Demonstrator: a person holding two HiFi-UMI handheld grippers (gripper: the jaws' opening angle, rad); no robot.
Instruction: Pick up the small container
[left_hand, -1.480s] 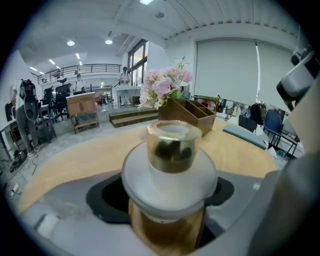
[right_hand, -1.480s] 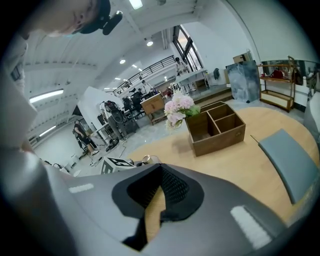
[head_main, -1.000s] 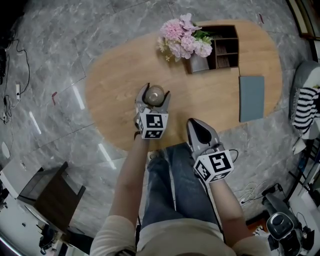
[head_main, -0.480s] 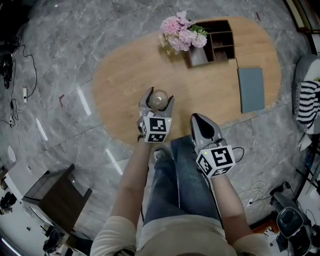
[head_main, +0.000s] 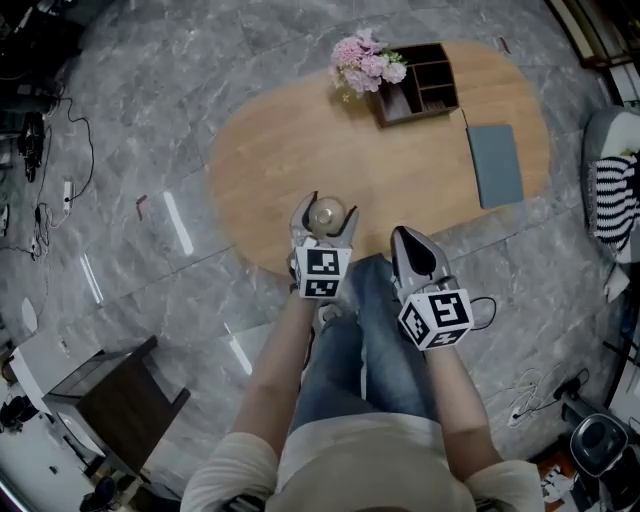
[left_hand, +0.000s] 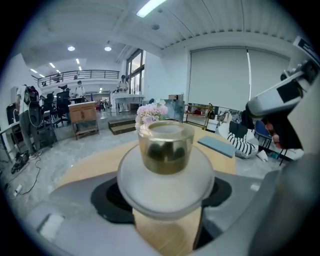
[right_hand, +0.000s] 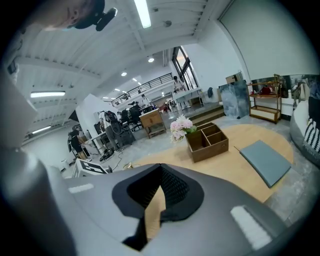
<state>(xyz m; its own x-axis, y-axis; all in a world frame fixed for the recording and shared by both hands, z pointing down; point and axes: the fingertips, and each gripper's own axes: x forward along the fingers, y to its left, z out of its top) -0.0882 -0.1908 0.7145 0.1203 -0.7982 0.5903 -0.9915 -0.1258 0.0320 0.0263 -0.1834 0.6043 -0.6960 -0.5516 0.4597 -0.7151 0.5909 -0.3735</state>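
The small container (head_main: 325, 214), a white round jar with a gold collar, sits between the jaws of my left gripper (head_main: 325, 216), which is shut on its wide body. In the left gripper view the container (left_hand: 166, 165) fills the middle and hangs above the wooden table (left_hand: 90, 162), with its shadow below it. The left gripper (left_hand: 165, 197) holds it over the near edge of the oval table (head_main: 270, 160). My right gripper (head_main: 411, 242) is shut and empty, over the person's lap just off the table's edge. In its own view the right gripper (right_hand: 160, 172) points toward the table.
A bunch of pink flowers (head_main: 368, 62) leans against a wooden compartment box (head_main: 420, 84) at the table's far side. A grey flat pad (head_main: 495, 165) lies at the right end. A striped cloth (head_main: 612, 190) is on a seat at right. A dark stool (head_main: 110, 400) stands lower left.
The left gripper has drawn the container back from the middle of the table to its near edge. The table looks farther off. The right gripper keeps its place beside it.
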